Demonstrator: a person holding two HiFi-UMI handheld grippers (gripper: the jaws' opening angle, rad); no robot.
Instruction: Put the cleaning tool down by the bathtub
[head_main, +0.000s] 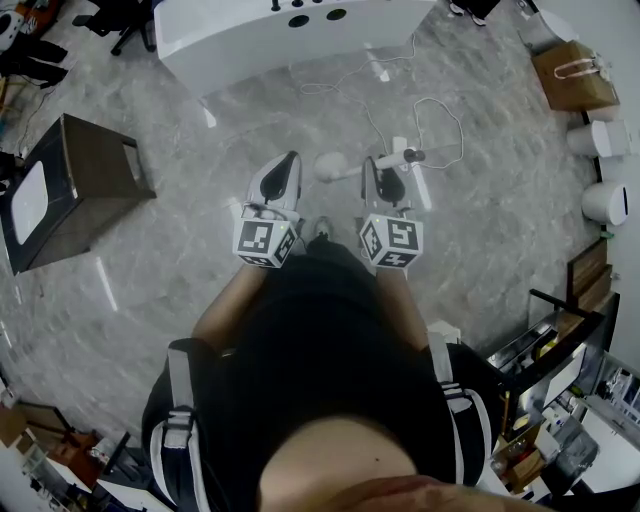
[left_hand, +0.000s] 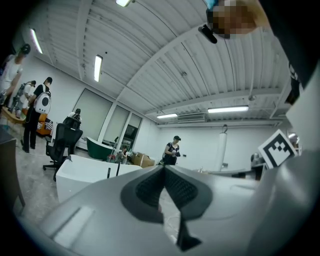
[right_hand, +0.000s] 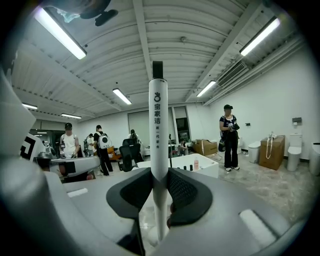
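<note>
Right gripper: pads closed on the white shaft of the tool, gripped partway along, with most of the shaft clear of the jaws. In the head view the tool's long axis runs left to right across the jaws. Its rounded white head lies to the left, between the two grippers, and its dark-tipped end to the right. It is carried above the floor, not resting on it. Left gripper: jaws drawn together, nothing between them, just left of the tool head. The tub lies on the far side, ahead and slightly left of both grippers, and well apart from them. Judged from this layout, the tool must travel forward toward the tub's near wall before being lowered, and the right gripper alone bears it.
</note>
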